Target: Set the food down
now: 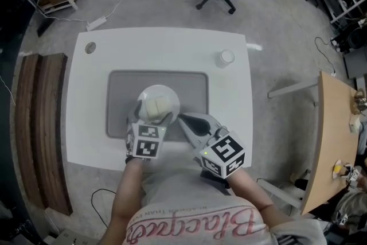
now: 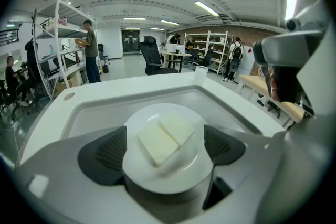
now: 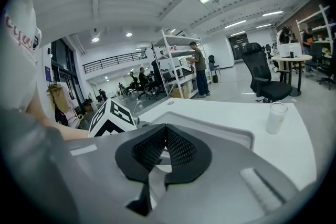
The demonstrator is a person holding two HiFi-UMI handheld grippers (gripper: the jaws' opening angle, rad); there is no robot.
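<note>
With my left gripper's jaws spread wide around the plate of food, apparently seated on the tray, and my right gripper closed empty alongside, a crooked withdrawal could snag the rim and drag it.

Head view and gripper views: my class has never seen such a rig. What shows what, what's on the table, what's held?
No robot: a person holds a two-jaw gripper in each hand. The head view looks down from their head; each gripper view looks along one gripper's jaws. A white table carries a grey tray and a cup. The left gripper stands open, jaws either side of a white plate of two pale food blocks on the tray. The right gripper is shut, empty.
</note>
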